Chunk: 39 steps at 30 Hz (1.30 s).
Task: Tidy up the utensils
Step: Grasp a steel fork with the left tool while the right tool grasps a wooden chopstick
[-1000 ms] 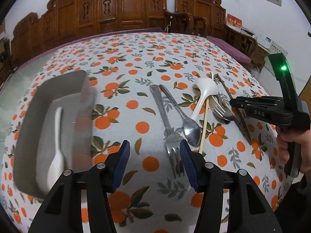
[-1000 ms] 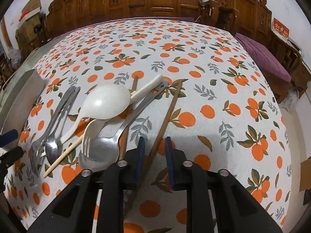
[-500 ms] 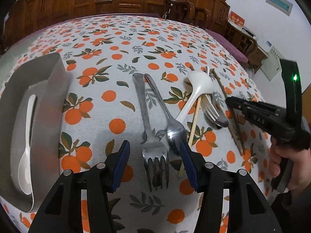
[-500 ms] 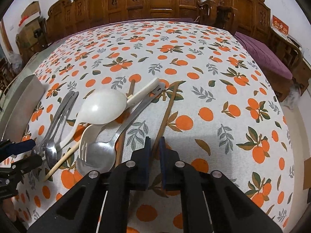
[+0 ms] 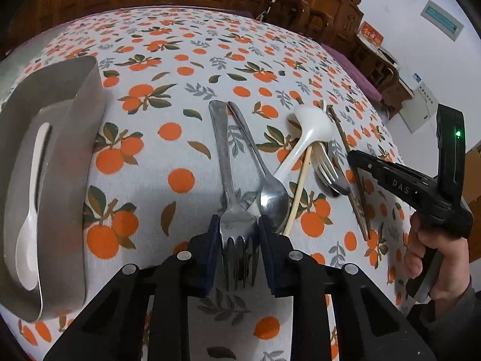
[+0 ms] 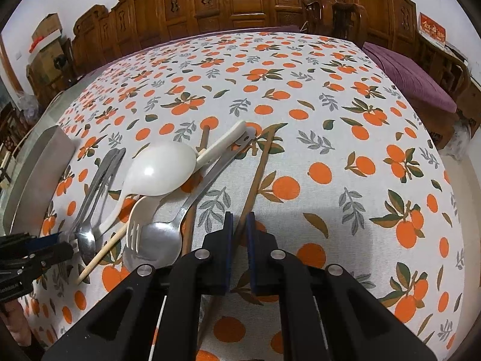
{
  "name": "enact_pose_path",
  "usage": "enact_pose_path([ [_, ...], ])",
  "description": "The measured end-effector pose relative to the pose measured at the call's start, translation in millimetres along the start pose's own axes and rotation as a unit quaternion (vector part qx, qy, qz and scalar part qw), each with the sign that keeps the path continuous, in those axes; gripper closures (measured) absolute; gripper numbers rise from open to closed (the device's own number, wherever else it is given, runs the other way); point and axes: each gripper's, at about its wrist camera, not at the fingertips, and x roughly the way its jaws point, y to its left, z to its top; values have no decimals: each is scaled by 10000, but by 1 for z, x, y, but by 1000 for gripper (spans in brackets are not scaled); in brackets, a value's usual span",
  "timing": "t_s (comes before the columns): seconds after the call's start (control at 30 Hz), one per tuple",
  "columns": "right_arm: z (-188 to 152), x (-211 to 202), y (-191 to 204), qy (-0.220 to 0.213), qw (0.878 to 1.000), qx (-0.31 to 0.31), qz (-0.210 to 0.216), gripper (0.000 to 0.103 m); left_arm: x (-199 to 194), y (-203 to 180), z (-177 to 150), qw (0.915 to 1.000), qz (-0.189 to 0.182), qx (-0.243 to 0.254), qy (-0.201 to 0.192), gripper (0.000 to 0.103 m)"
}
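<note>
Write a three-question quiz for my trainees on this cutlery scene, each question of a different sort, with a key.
1. True or false: the left hand-held gripper has its pads on either side of the metal fork.
2. What lies in the tray? A) white spoon B) chopsticks C) metal spoon
3. Fill in: the right hand-held gripper has closed on a dark ____.

Key: 1 true; 2 A, the white spoon; 3 chopstick.
</note>
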Motion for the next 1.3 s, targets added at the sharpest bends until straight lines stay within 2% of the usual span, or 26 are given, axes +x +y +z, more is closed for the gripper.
enact_pose_path([
  [0.2, -1, 0, 1, -18, 10000, -18, 36, 95, -9, -2, -3, 10000, 80, -21, 2, 80],
  [0.43, -2, -1, 2, -37, 10000, -45, 2, 95, -17, -8, -5, 9986, 403, 317, -87, 81],
  [0.53, -2, -1, 1, -40, 10000, -31, 22, 95, -9, -5, -7, 9982, 491, 331, 121, 81],
  [0.73, -2, -1, 2, -39, 10000, -45, 22, 95, -8, 4, -5, 9990, 369, 123, 230, 78],
  [0.83, -1, 0, 1, -36, 10000, -47, 43, 95, -15, 4, -3, 9995, 279, 61, 143, 73],
  [1.03, 1, 1, 3, -32, 10000, -43, 60, 95, -21, 12, -2, 9997, 142, -208, 8, 73],
  [1.13, 1, 2, 4, -35, 10000, -42, 62, 95, -21, 15, -3, 9994, 190, -279, -35, 81],
  [1.3, 0, 1, 3, -36, 10000, -42, 61, 95, -17, 13, -7, 9995, 142, -270, 10, 83],
])
